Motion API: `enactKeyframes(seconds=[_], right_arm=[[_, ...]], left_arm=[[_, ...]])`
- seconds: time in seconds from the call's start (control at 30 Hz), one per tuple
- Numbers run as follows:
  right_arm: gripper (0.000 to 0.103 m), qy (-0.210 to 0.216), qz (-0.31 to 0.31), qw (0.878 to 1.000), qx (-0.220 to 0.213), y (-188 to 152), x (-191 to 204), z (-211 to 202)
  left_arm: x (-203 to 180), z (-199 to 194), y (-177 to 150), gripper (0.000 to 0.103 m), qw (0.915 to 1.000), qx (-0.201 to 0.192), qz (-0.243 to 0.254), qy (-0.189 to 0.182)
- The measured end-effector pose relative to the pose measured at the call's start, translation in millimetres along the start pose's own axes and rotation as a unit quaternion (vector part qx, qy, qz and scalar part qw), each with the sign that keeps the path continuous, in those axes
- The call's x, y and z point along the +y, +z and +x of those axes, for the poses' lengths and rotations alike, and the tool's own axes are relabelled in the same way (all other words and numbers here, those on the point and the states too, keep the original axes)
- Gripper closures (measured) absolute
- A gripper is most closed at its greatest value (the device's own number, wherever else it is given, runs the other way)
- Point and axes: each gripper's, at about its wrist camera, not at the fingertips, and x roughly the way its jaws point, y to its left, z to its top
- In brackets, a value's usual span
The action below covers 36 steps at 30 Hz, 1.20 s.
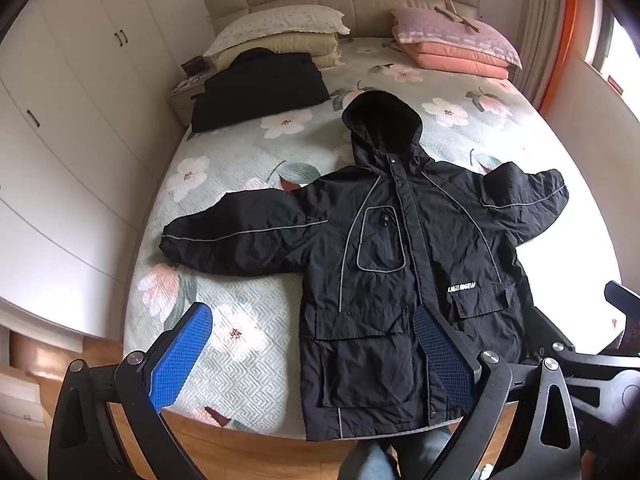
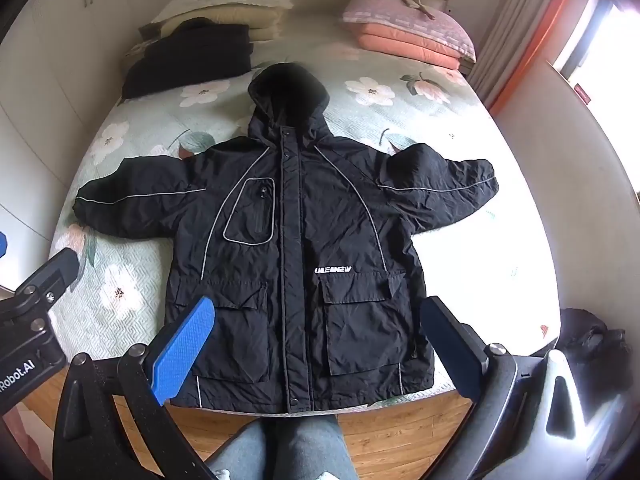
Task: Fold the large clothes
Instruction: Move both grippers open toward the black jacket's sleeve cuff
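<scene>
A black hooded jacket (image 1: 400, 264) lies flat and front-up on the bed, sleeves spread to both sides, hood toward the headboard, hem at the bed's near edge. It also shows in the right wrist view (image 2: 296, 240). My left gripper (image 1: 312, 356) is open and empty, held above the jacket's lower left part and the quilt. My right gripper (image 2: 316, 348) is open and empty, held above the jacket's hem and lower pockets. Neither touches the jacket.
The bed has a floral green quilt (image 1: 240, 312). A folded black garment (image 1: 260, 88) lies at the far left by stacked pillows (image 1: 280, 36). Pink pillows (image 1: 456, 44) lie at the far right. White wardrobes (image 1: 72, 100) stand on the left. Wooden floor (image 2: 392, 432) runs below the bed edge.
</scene>
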Motion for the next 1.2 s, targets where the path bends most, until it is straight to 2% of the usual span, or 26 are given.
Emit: enactKeyframes(seconds=[0.37,0.8,1.2], right_arm=[[0.0,-0.025,0.027,0.999,0.002,-12.9,-17.8,-6.7],[0.0,-0.034,0.06,0.998,-0.013,-13.0,-51.6,-13.8],[0.0,-0.013,0.07,0.997,-0.008,12.9,-109.4,9.0]], left_arm=[[9.4,-3.3,-6.5,0.002,1.0,-0.003,-0.002,-0.005],[-11.4,-4.8,-2.1,0.002,0.9999,-0.005,0.009,-0.012],[-68.7,-1.4,20.3,0.002,0.9998,0.002,0.017,0.0]])
